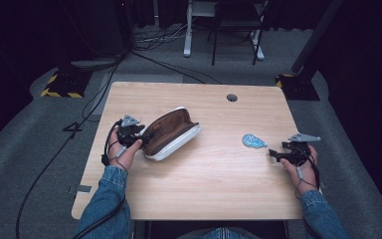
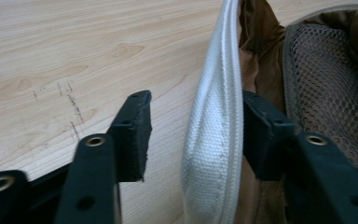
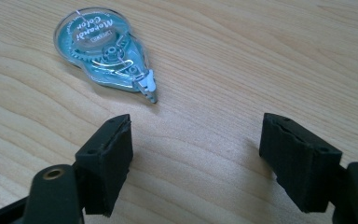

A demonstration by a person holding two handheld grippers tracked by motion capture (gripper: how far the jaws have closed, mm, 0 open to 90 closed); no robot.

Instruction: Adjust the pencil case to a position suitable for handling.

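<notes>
I am working at a pale wooden table (image 1: pixel 219 189), and starting on my left, my left gripper (image 1: pixel 146 135) is sitting at the near left end of a pencil case (image 1: pixel 171 133) that is lying open on its side left of the table's middle. In the left gripper view my two black jaws are straddling the case's white woven rim (image 2: pixel 214 140): one jaw is standing outside over bare wood, with a clear gap between its pad and the fabric, while the other is reaching inside against the brown lining (image 2: pixel 261 70), right at the rim's inner face. I am not squeezing the rim from both sides, so I am calling these jaws partly open, with the rim between them and not pinched. A dark mesh pocket (image 2: pixel 326 93) is showing deeper inside the case.

Moving right across the table, a small teal correction-tape dispenser (image 1: pixel 254 141) is lying flat on the wood, well apart from the case. Near the far edge a round cable hole (image 1: pixel 232 97) is sitting in the tabletop.

Farther right, my right gripper (image 1: pixel 274 154) is resting low near the right edge, pointing toward the dispenser. In the right gripper view its jaws are standing wide apart with nothing but wood grain between them. The dispenser (image 3: pixel 105 58) is lying just beyond my left-hand pad, its white tip (image 3: pixel 148 88) aiming back toward the gap, and I am touching nothing with this hand's tool.
</notes>
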